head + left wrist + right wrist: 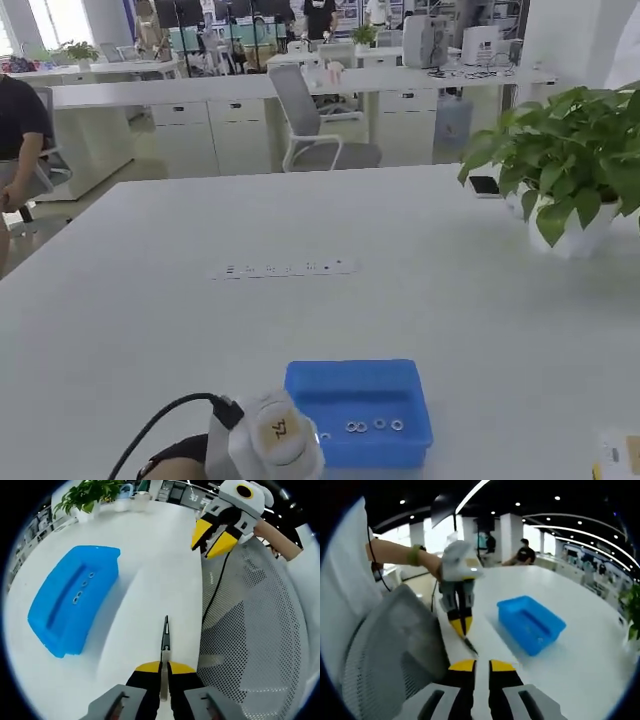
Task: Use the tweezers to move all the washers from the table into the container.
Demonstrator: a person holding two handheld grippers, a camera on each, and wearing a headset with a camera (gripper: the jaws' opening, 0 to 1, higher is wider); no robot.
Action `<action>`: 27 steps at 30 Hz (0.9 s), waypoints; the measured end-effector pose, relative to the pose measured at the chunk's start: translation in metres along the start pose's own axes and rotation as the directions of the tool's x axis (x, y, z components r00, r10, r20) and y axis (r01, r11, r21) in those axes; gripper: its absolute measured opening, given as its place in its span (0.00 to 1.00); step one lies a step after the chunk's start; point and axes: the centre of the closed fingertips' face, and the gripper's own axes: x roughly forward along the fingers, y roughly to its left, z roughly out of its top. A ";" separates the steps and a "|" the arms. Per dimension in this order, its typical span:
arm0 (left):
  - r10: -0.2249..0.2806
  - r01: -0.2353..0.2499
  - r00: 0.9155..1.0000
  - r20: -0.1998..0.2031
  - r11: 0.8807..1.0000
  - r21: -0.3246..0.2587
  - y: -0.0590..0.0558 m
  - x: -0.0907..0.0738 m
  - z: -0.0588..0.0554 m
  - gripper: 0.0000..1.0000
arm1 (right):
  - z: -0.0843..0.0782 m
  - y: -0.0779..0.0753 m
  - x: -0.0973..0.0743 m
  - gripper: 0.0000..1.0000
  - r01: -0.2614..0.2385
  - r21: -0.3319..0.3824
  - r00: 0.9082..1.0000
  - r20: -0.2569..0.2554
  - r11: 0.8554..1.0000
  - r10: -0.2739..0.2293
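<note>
Head view: the white table (300, 310) carries the blue container (350, 368) near its front edge, probably for easy reach. Just left of the container, the left tool (164, 669) is pressed together on the tweezers (164, 637), tip forward for fine picking. The right tool (482, 666), slightly spread and empty, idles farther from the container. Washers (378, 425) lie inside the container.

container (350, 368): we see blue plastic, smooth, with a faint sheen
washers (378, 425): we note bright, shiny metal
table (300, 320): we find a white, smooth, matt top
tweezers (164, 635): we see dark, dull metal
chair back (250, 630): we note grey perforated mesh
</note>
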 end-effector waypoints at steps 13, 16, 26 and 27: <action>0.155 -0.162 0.985 0.072 0.981 0.104 -0.002 -0.001 0.004 0.00 | 0.000 -0.001 0.067 0.00 -0.268 -0.008 0.957 -0.121 0.963 0.265; 0.204 -0.214 0.976 0.079 0.963 0.163 0.000 -0.002 0.006 0.00 | -0.003 0.003 0.075 0.00 -0.308 -0.031 0.939 -0.172 0.951 0.299; 0.297 -0.310 0.950 0.090 0.885 0.349 0.003 0.004 0.012 0.00 | -0.011 0.009 0.074 0.00 -0.271 -0.047 0.947 -0.191 0.961 0.258; 0.297 -0.310 0.950 0.091 0.881 0.357 0.005 0.005 0.014 0.00 | -0.011 0.007 0.069 0.00 -0.250 -0.039 0.955 -0.177 0.967 0.239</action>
